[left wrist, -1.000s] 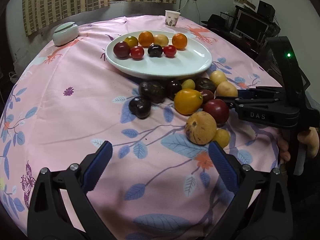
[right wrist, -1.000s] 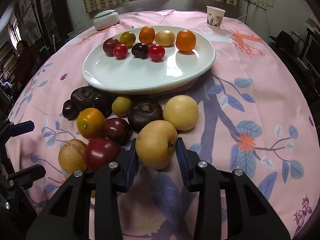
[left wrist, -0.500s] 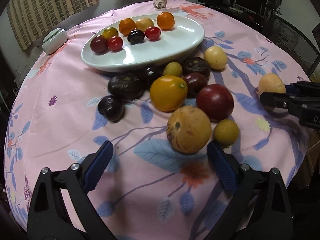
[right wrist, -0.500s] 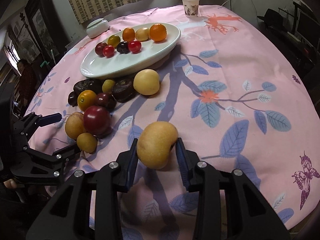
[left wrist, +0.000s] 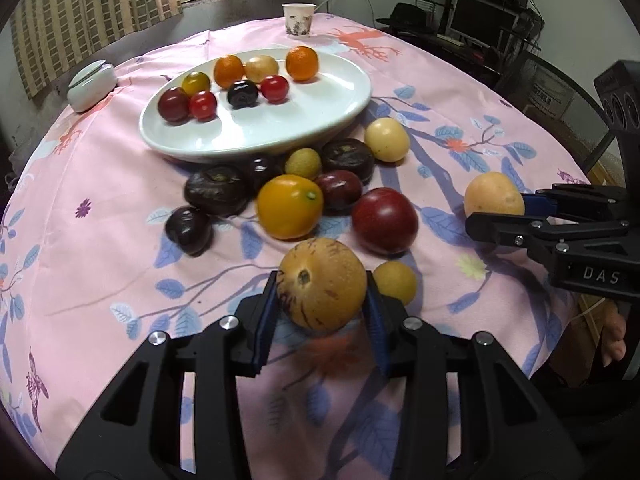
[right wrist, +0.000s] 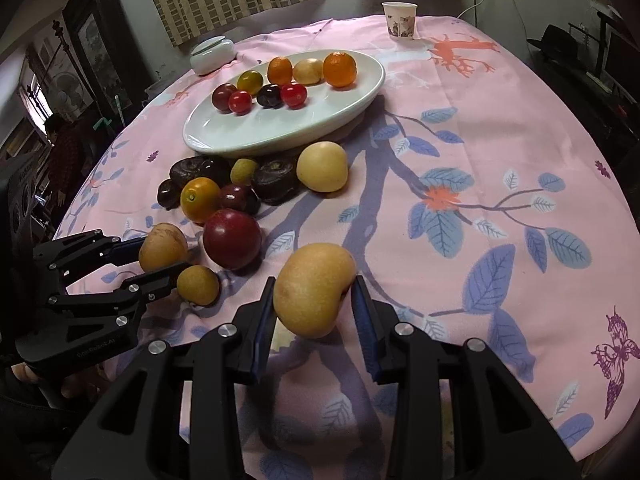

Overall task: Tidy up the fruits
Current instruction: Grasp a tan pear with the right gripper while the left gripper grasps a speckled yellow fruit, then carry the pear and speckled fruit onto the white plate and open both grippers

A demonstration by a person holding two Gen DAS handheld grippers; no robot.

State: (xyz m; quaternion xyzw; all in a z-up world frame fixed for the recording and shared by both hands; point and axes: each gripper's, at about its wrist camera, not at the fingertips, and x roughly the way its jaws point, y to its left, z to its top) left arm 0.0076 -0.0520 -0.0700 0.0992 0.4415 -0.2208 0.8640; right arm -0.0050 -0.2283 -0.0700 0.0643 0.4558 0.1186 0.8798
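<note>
My left gripper point(left wrist: 322, 312) is shut on a brown speckled round fruit point(left wrist: 322, 284) at the near edge of the fruit pile. My right gripper point(right wrist: 316, 304) is shut on a yellow pear-like fruit point(right wrist: 314, 290) and holds it above the cloth, right of the pile; it also shows in the left wrist view point(left wrist: 494, 196). A white oval plate point(left wrist: 312, 120) holds several small fruits in a row. Loose fruits lie in front of it: a red plum point(left wrist: 384, 220), an orange fruit point(left wrist: 289, 212), a pale yellow fruit point(left wrist: 387, 139), dark fruits point(left wrist: 218, 190).
A small yellow fruit point(left wrist: 395, 282) lies right beside my left gripper. A paper cup point(left wrist: 299, 19) stands at the table's far edge and a white lidded dish point(left wrist: 91, 86) at the far left. A pink floral cloth point(right wrist: 480, 160) covers the round table.
My left gripper moved forward and shut on the brown speckled fruit. My right gripper kept hold of the yellow fruit and moved slightly back towards the pile.
</note>
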